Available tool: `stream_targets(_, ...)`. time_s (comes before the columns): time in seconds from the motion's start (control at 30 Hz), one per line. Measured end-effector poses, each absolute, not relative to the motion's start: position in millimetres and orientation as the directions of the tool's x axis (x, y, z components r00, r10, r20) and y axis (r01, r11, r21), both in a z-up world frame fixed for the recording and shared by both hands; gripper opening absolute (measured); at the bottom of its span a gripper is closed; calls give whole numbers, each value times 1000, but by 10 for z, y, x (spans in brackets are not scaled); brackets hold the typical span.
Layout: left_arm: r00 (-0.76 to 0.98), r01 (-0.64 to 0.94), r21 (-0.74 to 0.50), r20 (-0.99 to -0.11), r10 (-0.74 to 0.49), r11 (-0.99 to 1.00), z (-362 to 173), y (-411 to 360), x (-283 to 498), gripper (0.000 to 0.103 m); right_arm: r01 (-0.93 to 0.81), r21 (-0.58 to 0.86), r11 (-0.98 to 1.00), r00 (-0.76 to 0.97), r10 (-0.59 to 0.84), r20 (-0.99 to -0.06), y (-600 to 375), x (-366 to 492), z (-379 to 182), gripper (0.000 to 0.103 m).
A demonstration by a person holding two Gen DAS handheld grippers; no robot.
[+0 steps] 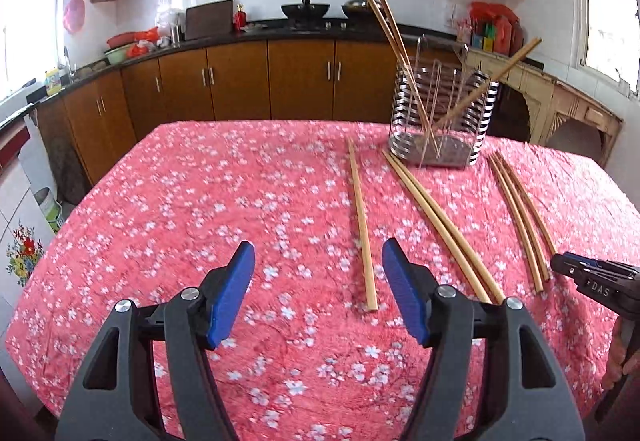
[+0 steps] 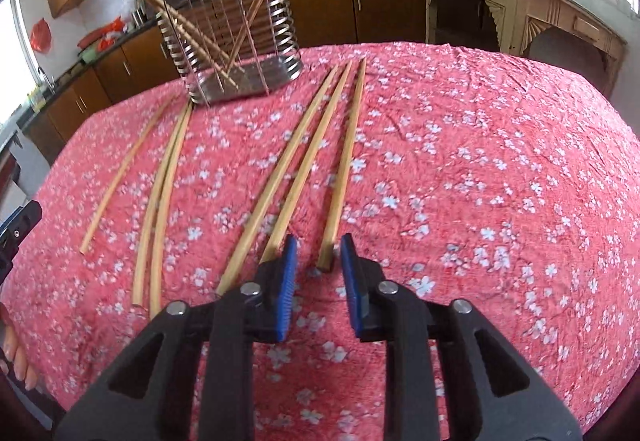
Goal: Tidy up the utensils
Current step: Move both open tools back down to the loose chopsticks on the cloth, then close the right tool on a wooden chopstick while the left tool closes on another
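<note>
You're in a home kitchen: wood cabinets (image 1: 236, 77) run under a dark counter (image 1: 280, 31) w/ a wok (image 1: 306, 9) on the stove, more cupboards above, tiled wall, sink at the left. Floral cloth (image 1: 240, 201) covers the table.

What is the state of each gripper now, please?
Left gripper: open, holding nothing, above the tablecloth.
Right gripper: open, narrow; the end of the rightmost chopstick is between its jaws, not yet gripped.

L gripper (image 1: 318, 265) wide apart, R gripper (image 2: 319, 257) narrow gap
</note>
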State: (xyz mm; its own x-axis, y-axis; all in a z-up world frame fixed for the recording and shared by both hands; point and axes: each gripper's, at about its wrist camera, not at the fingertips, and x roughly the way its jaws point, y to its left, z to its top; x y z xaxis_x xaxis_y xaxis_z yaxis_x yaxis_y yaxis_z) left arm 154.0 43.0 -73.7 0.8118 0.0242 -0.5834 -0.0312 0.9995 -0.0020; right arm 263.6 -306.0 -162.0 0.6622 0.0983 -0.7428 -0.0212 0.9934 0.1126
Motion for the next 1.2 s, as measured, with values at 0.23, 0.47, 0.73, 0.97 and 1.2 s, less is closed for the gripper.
stream_targets(0.23, 790, -11, 5, -613, 12, 1000, -784, 312, 1627, 66, 43, 96, 994, 656, 44, -753, -3187, 2828, -1628, 8)
stream_targets(0.47, 757, 18, 17, -653, -3, 1000, -889, 183, 1708, 66, 237, 116, 965, 642, -66, -764, -3836, 3066, -1628, 8)
stream_targets(0.73, 670, 1, 51, -741, 37, 999, -1056, 82, 1897, 36, 281, 134, 950, 642, -82, -762, -4106, 3091, -1654, 8)
stream_targets(0.97, 614, -34, 65, -786, 72, 997, -1121, 179, 2158, 7, 260, 133, 956, 639, -67, -766, -4076, 3104, -1629, 8)
stream_targets(1.2, 636, -47, 26, -770, 50, 999, -1164, 514, 2364, 7, 250, 85, 965, 651, -103, -752, -4053, 3133, -1640, 8)
